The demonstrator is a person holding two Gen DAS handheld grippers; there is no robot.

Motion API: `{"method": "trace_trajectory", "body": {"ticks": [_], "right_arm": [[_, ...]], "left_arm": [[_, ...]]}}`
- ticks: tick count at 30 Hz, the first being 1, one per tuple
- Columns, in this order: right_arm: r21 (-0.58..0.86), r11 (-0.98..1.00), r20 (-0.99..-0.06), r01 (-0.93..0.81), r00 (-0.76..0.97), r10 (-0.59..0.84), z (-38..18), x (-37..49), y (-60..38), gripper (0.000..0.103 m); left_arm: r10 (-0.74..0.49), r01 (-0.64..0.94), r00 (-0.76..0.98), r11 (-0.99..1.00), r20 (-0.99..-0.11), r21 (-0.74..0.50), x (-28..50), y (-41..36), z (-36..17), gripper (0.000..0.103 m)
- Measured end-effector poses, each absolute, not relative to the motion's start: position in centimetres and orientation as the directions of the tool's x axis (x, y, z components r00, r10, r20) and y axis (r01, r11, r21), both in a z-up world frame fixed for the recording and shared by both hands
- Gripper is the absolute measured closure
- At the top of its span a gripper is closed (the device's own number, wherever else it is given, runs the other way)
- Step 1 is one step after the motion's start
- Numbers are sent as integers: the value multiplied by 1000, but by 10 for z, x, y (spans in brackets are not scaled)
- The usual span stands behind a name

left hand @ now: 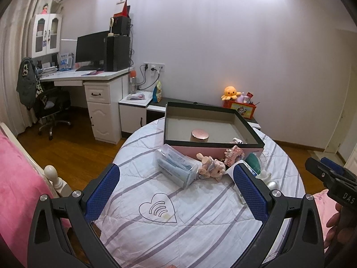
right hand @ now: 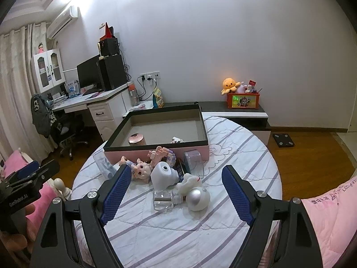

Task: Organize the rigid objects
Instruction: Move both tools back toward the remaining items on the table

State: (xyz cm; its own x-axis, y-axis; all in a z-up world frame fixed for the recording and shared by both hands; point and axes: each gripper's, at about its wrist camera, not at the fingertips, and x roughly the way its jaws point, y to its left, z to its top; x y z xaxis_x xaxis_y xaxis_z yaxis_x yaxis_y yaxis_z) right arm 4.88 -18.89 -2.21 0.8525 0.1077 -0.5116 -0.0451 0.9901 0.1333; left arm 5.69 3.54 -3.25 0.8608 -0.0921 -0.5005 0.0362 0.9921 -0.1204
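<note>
A pink box (left hand: 214, 150) (right hand: 156, 154) with a dark rim stands open on the striped bed; inside are a rose-gold lidded jar (left hand: 200, 135) (right hand: 136, 139) and a small white item (right hand: 177, 140). In front of it lie a clear plastic case (left hand: 176, 167), a doll (left hand: 210, 165) (right hand: 140, 169), a pink block model (left hand: 234, 154) (right hand: 161, 154), a white-grey holder (right hand: 162, 175), a glass bottle (right hand: 164, 199), a white toy with a silver ball (right hand: 196, 195) and a clear jar (right hand: 193, 159). My left gripper (left hand: 176, 189) is open and empty, near the case. My right gripper (right hand: 176, 192) is open around the bottle and white toy.
A white desk (left hand: 89, 76) with a monitor, an office chair (left hand: 51, 109) and a low cabinet with a toy bin (right hand: 243, 100) line the wall. A bedpost knob (left hand: 52, 174) and pink bedding (left hand: 13, 167) are at left. A scale (right hand: 283, 140) lies on the wood floor.
</note>
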Motion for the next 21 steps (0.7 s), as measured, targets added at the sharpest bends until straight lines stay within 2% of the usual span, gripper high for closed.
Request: {"method": "trace_trajectory", "body": {"ticks": [8, 21], "right_arm": [[132, 991, -555, -33, 825, 101, -34, 61, -193, 18], [142, 990, -688, 19, 721, 85, -84, 105, -212, 18]], "left_arm": [[-81, 25, 830, 994, -552, -109, 75, 35, -50, 0], [-77, 52, 762, 997, -643, -57, 133, 28, -101, 0]]}}
